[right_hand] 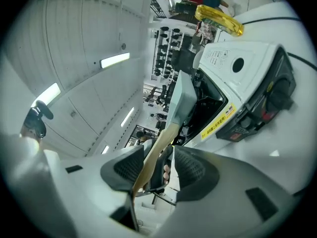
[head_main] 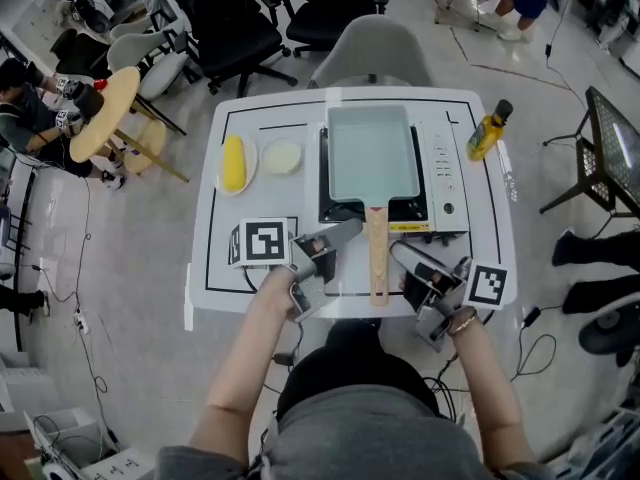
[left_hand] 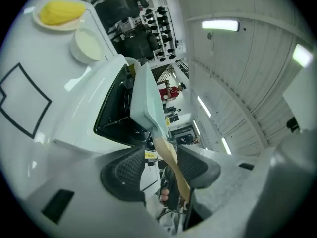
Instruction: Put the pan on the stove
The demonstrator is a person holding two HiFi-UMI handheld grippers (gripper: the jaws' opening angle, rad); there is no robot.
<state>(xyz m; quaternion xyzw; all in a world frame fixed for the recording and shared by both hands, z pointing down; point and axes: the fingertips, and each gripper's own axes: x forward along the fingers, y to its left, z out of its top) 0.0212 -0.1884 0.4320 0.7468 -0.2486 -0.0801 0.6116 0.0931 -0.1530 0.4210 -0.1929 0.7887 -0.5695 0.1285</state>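
Pan's on the stove, two grippers waiting either side of its handle

One white table (head_main: 210,258), one portable gas stove (head_main: 440,183) at centre frame, one pale rectangular pan (head_main: 370,153) sitting square on it — rigid, likely light, best held by its single wooden handle (head_main: 377,253). Left gripper (head_main: 335,240) and right gripper (head_main: 415,263) flank that handle — jaws spread, gripping nothing.

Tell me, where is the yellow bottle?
In the head view, the yellow bottle sits at the right edge of the table, just right of the stove that holds the pan.
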